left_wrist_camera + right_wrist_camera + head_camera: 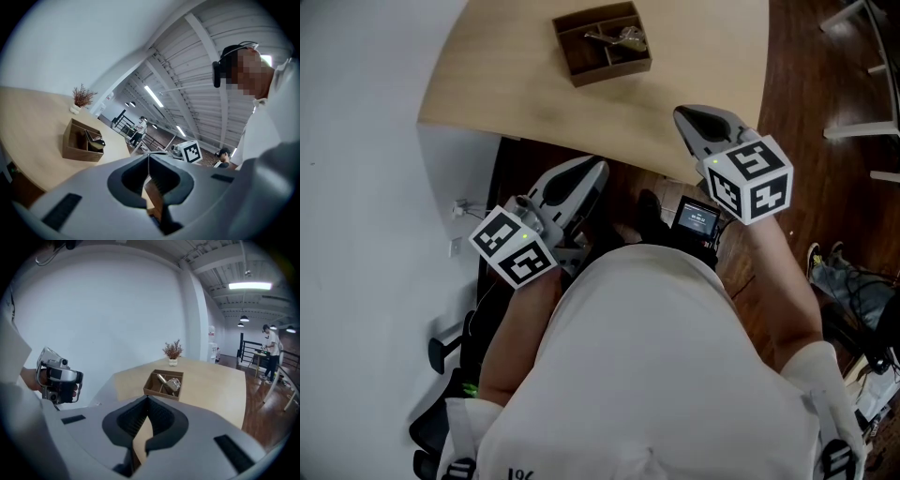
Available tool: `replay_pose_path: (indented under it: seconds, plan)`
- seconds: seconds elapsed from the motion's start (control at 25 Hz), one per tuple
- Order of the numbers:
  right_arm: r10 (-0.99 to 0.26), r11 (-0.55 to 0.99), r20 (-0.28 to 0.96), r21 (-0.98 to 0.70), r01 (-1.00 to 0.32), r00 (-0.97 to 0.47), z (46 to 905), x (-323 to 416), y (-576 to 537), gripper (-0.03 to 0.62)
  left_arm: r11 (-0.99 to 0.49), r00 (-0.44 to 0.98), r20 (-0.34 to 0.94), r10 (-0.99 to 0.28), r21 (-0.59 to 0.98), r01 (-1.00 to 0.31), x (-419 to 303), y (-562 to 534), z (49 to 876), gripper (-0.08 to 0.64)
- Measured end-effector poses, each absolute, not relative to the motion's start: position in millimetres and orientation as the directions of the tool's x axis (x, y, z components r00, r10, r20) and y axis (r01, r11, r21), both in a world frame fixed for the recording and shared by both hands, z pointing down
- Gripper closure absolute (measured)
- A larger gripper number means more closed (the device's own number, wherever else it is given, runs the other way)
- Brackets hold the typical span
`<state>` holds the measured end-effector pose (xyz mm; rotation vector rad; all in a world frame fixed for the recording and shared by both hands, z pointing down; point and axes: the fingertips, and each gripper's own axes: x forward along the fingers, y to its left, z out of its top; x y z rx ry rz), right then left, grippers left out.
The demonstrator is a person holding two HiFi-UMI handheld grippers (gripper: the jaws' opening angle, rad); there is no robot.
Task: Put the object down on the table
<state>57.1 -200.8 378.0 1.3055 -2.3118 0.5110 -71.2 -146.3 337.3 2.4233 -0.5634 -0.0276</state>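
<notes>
A small silvery object (619, 38) lies in the upper compartment of an open wooden box (602, 44), at the top centre of the head view. Its long axis runs left to right along the box's far wall; what it is cannot be made out. The box sits on a pale wood counter (516, 89) with a curved near edge. Both grippers are held low and close to the person's white shirt (656, 356), well apart from the box. The left gripper (598, 167) points up and to the right, just below the counter's edge, and its view tilts up toward the ceiling. The right gripper (682, 114) points up and to the left, and its tip overlaps the counter's near edge. The left fingers (131, 183) are pressed together with nothing between them, and so are the right fingers (126, 420). A small potted plant (173, 351) stands on the counter beyond the box, against a white wall (117, 310). The floor (806, 94) is dark wood, and strip lights (250, 286) hang from a ribbed ceiling.
</notes>
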Motion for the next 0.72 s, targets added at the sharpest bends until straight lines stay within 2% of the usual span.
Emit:
replay_pose_path:
  seconds: [0.44, 0.72]
  plan:
    - [-0.743, 0.426, 0.494, -0.172, -0.888, -0.452, 365, 70, -188, 0.591, -0.711, 0.918, 0.106, -0.383, 0.600, -0.366, -77, -142, 338, 0.560]
    - [-0.783, 0.397, 0.423, -0.225, -0.890, -0.457, 341, 71, -173, 0.591, -0.710, 0.923, 0.098, -0.371, 0.611, -0.351, -83, -133, 330, 0.560]
